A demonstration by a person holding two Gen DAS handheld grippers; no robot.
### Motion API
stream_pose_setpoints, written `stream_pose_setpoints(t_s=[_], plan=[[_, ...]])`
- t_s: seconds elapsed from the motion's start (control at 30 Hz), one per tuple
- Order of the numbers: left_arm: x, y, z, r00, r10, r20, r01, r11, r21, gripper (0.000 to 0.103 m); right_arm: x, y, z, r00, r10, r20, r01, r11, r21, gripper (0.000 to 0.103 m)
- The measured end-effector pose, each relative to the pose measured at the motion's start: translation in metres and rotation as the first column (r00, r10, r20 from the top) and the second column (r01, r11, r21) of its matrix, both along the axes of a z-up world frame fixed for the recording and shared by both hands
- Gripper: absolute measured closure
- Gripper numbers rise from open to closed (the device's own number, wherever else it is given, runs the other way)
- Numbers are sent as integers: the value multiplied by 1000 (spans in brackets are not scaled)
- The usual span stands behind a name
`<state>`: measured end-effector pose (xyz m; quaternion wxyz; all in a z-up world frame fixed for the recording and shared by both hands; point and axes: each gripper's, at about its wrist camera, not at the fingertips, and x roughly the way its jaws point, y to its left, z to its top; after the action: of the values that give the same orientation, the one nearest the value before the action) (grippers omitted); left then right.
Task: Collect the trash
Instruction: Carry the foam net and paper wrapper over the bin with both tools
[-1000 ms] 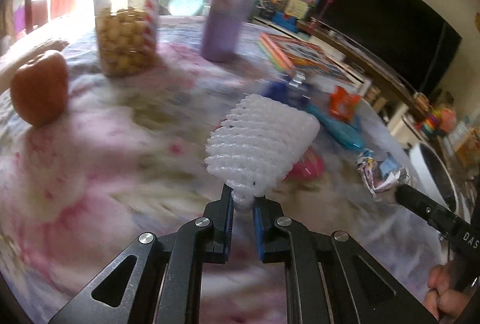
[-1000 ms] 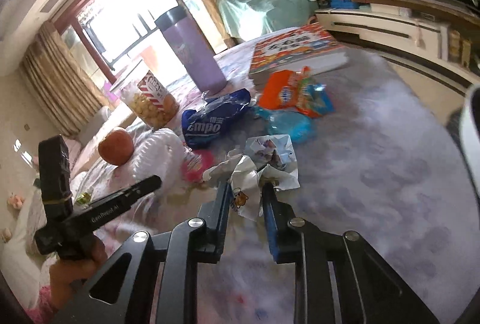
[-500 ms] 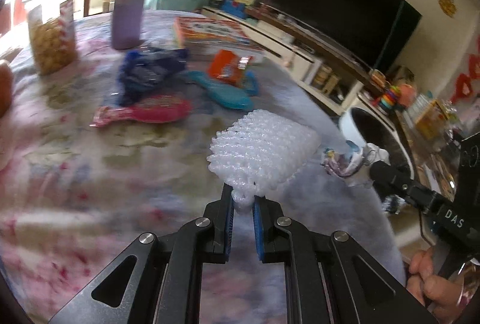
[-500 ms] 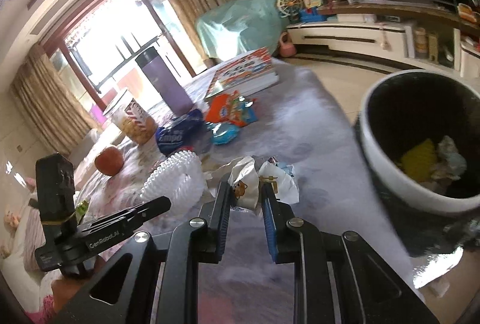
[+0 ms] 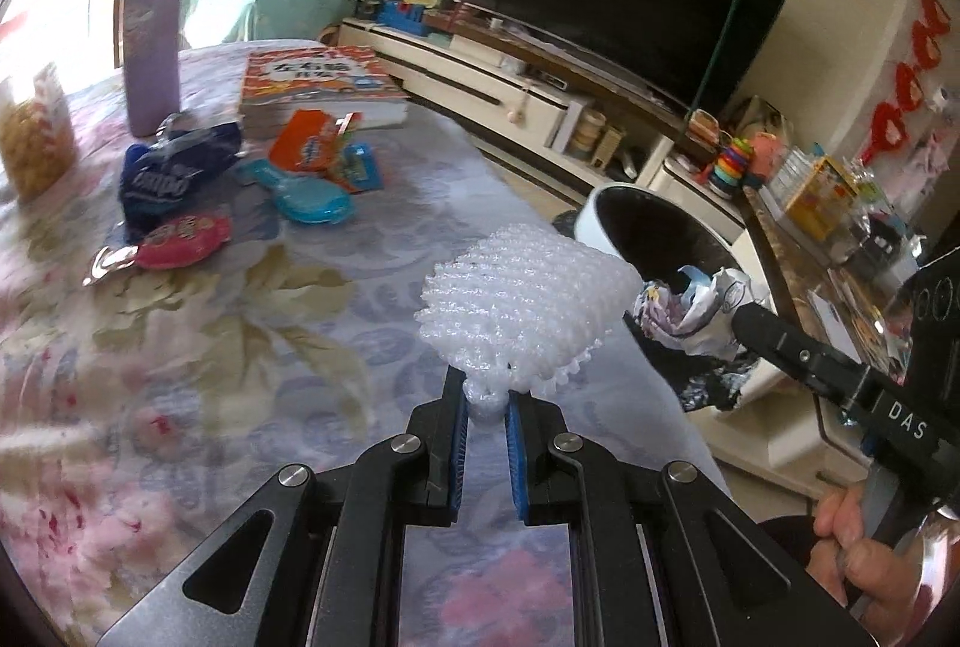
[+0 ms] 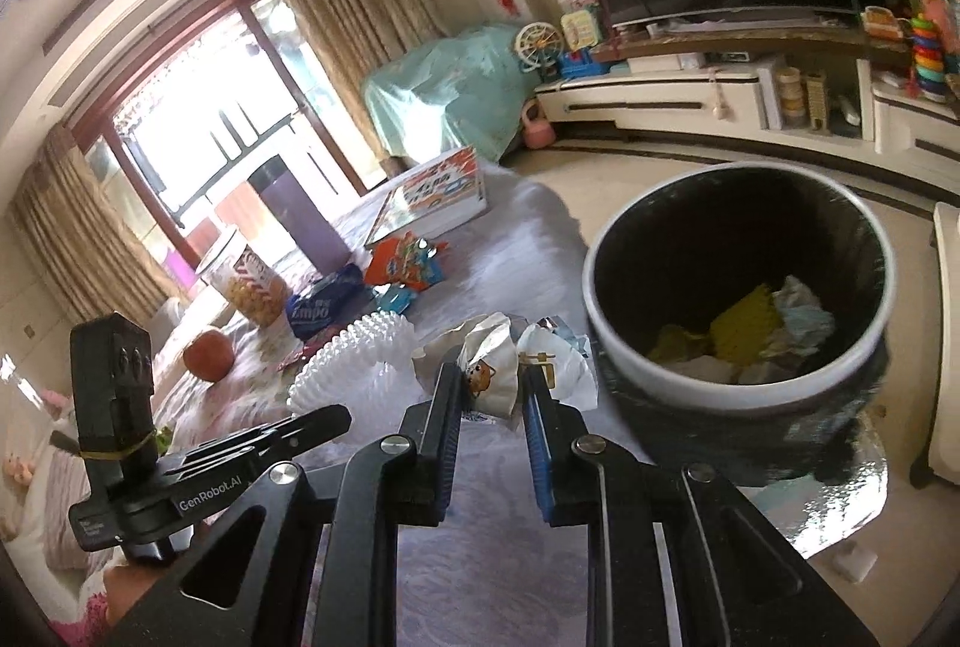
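Observation:
My left gripper (image 5: 485,410) is shut on a white foam fruit net (image 5: 522,314) and holds it above the floral table (image 5: 210,347). My right gripper (image 6: 492,389) is shut on a crumpled paper wrapper (image 6: 510,365), close to the white-rimmed trash bin (image 6: 636,365); the wrapper (image 5: 690,305) and the bin (image 5: 600,221) also show in the left wrist view. The bin holds yellow and white trash (image 6: 750,323). The foam net (image 6: 354,365) is left of my right gripper.
On the table lie a blue snack bag (image 5: 168,167), a pink wrapper (image 5: 180,242), an orange packet (image 5: 312,146), a teal case (image 5: 306,197), a book (image 5: 318,83), a purple tumbler (image 5: 150,29), a snack jar (image 6: 255,281) and an apple (image 6: 207,353). A TV stand (image 6: 720,101) lies beyond.
Both grippers have swung right from the table's middle toward the trash bin, each carrying its piece of trash. The bin has come into full view beside the right gripper.

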<state>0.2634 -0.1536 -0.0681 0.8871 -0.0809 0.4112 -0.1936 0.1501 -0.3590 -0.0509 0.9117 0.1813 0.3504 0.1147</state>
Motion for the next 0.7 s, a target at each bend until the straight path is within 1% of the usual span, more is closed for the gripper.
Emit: stream_pose_setpoints(t_s=[0.27,0.7], plan=[[0,-28,7,999,-40,6,40,999,8,93,-8,-30,11,998,-49,31,49,999,0,83],[17,-76,16,994,-108,23,107,993,39,93,-5,-69,9,994,-108,27,109,994,-8,83]])
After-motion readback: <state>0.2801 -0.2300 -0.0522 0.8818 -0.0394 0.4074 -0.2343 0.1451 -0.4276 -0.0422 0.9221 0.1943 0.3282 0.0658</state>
